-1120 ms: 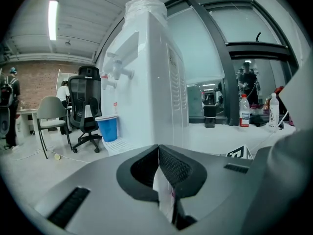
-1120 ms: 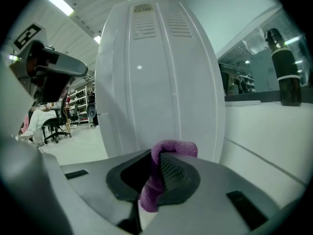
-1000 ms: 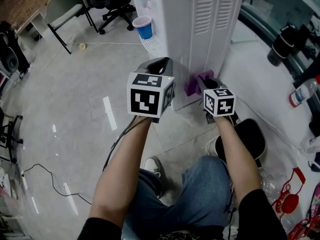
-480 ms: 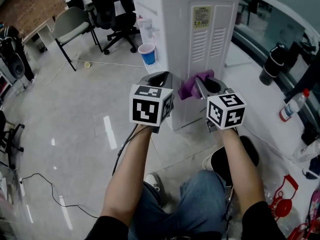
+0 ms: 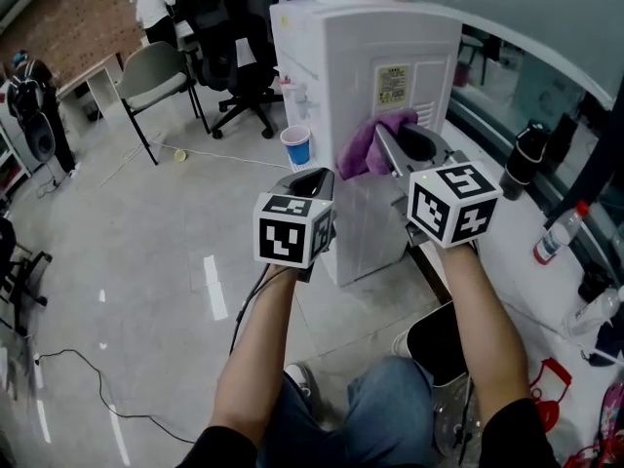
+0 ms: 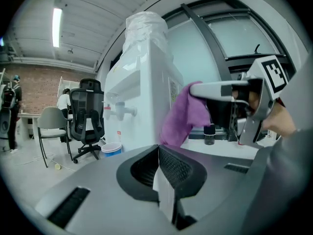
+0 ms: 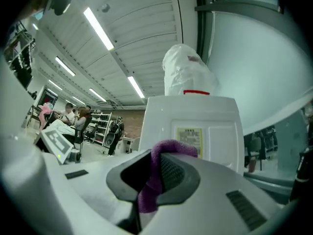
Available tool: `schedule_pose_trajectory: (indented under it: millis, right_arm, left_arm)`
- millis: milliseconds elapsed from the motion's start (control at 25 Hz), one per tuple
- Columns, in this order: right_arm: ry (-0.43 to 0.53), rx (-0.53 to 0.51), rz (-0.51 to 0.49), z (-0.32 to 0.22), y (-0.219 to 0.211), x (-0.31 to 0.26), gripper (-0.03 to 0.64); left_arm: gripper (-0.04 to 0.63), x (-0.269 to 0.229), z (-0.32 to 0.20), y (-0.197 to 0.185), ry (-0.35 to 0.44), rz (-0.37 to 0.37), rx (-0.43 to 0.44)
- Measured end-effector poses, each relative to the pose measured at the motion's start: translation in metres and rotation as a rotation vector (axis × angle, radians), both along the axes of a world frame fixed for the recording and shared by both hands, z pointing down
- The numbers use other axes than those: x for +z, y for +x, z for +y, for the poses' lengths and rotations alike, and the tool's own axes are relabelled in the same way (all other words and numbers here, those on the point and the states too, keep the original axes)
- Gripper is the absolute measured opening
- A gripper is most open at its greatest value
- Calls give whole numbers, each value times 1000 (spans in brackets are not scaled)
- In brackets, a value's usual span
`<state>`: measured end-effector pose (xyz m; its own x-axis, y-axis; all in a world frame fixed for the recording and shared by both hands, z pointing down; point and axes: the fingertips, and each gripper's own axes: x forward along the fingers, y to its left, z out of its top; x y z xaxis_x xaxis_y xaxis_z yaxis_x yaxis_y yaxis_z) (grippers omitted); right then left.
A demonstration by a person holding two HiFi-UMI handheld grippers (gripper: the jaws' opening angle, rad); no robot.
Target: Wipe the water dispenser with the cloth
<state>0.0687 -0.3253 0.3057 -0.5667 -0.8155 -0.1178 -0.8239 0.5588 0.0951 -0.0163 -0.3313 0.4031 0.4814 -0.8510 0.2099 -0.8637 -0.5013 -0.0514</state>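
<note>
Your right tongs (image 5: 388, 156), clamped on purple cloth (image 5: 370, 144), now sit higher on water dispenser (image 5: 331, 66) side than a second ago. Cloth just below label (image 5: 394, 81). Left tongs (image 5: 312, 175) closed, empty, idle beside. Lower panel likely done; upper next.

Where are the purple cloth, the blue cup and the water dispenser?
purple cloth (image 5: 366, 154), head view, bunched middle.
blue cup (image 5: 297, 151), head view, side wall.
water dispenser (image 5: 380, 42), head view, upper white panel.

Glossy grey tile floor (image 5: 146, 291) left of the left gripper (image 5: 312, 176); office chairs (image 5: 232, 61) and brick wall (image 5: 60, 16) beyond it; strip lights (image 7: 100, 29) overhead.
</note>
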Motion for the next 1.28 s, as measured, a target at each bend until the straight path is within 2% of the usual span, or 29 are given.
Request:
schedule_pose_trajectory:
  millis: [280, 640, 880, 1080, 1280]
  right_arm:
    - [124, -25, 5, 5, -11, -86, 32]
    - [194, -53, 35, -6, -36, -143, 32]
    - [186, -74, 16, -13, -49, -140, 32]
    - [184, -61, 19, -14, -47, -124, 32]
    - [159, -58, 16, -15, -45, -102, 32]
  left_arm:
    - [26, -13, 5, -9, 24, 32, -2]
    - [26, -20, 4, -9, 31, 48, 4]
    - [26, -20, 5, -16, 24, 53, -13]
    - [26, -19, 4, -14, 22, 91, -1]
    - [26, -17, 3, -24, 22, 86, -26]
